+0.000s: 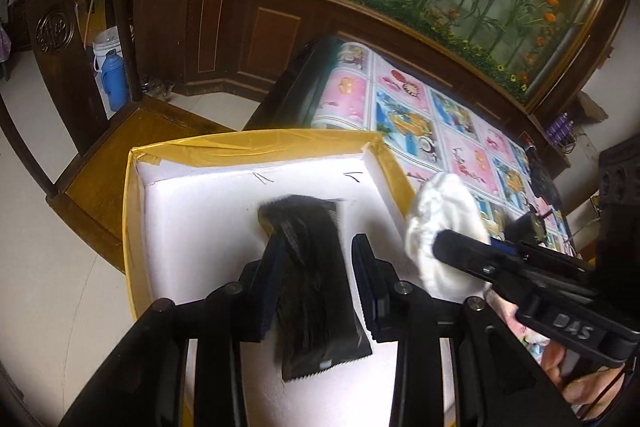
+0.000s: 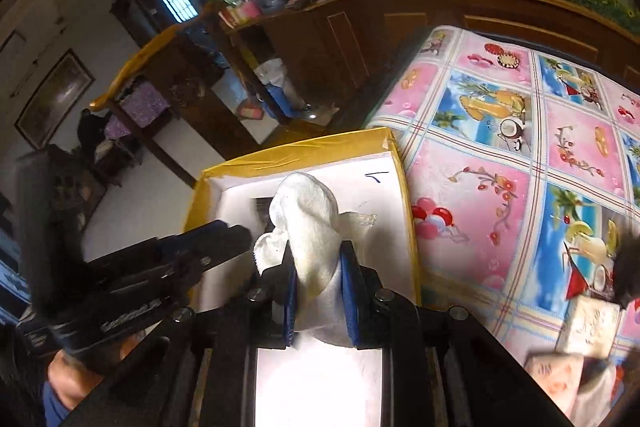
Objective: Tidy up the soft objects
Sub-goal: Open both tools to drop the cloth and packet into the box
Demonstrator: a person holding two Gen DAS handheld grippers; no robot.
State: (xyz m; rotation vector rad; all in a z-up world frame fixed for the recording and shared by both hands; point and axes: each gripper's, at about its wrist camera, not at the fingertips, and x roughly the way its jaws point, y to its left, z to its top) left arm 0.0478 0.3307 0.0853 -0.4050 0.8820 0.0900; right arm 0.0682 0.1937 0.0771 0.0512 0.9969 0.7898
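Note:
A white box with yellow-taped rim [image 1: 256,143] sits at the table's left edge; it also shows in the right wrist view [image 2: 296,151]. A black furry pouch [image 1: 312,259] lies on the box floor between the fingers of my left gripper [image 1: 318,247], whose jaws stand apart; only the left pad touches it. My right gripper [image 2: 318,259] is shut on a white fluffy cloth [image 2: 316,227] and holds it over the box's right side. That cloth [image 1: 444,227] and the right gripper [image 1: 452,247] show in the left wrist view beside the box wall.
The table carries a pink and blue patterned cloth [image 2: 520,155]. Small packets [image 2: 588,331] lie near its front right. A wooden chair [image 1: 120,131] stands left of the box. Wooden cabinets [image 1: 224,31] and a flower mural run behind.

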